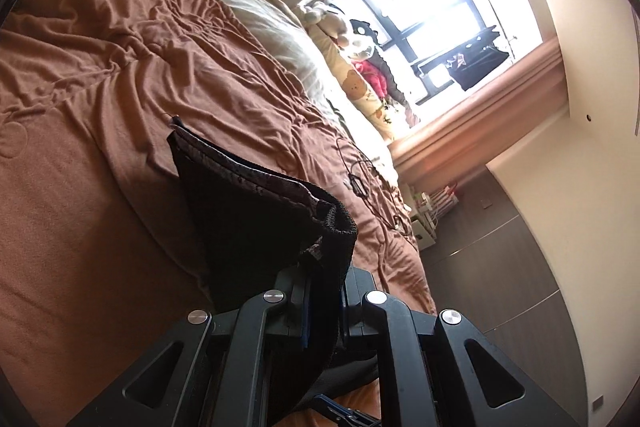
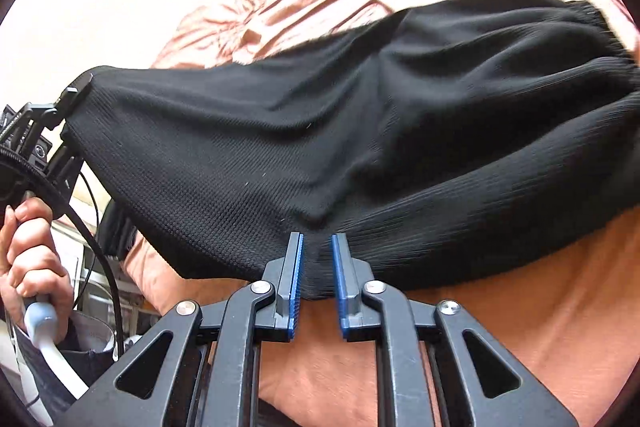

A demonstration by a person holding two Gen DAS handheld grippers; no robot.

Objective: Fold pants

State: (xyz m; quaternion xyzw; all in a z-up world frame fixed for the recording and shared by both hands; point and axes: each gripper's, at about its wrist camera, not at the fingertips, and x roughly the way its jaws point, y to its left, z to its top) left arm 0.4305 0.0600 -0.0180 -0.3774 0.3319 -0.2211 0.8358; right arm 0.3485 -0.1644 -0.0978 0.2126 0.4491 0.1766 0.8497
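bedroom with a bed under a rumpled rust-brown bedspread [image 1: 120, 67], a bright window [image 1: 432, 7] beyond it, soft toys [image 1: 360, 43] on the sill side. black knit pants [image 2: 340, 131] hang stretched above the bedspread, held between two hand-held grippers, with part of the cloth trailing onto the bed at the right of the right wrist view. the left gripper [image 1: 324, 303] is clamped tight on a bunched edge of the pants, the waistband end by the look of its patterned inner band, and the cloth rises straight out of its closed jaws. the right gripper [image 2: 317, 267] pinches a gathered fold at the lower edge, its blue pads narrow with cloth between them. the pants' long axis runs across the right wrist view, from the left gripper at far left to the loose end at right. a person's hand [image 2: 32, 247] grips the left tool's handle. a thin black cable [image 1: 360, 179] lies on the bedspread. no containers can be made out clearly.
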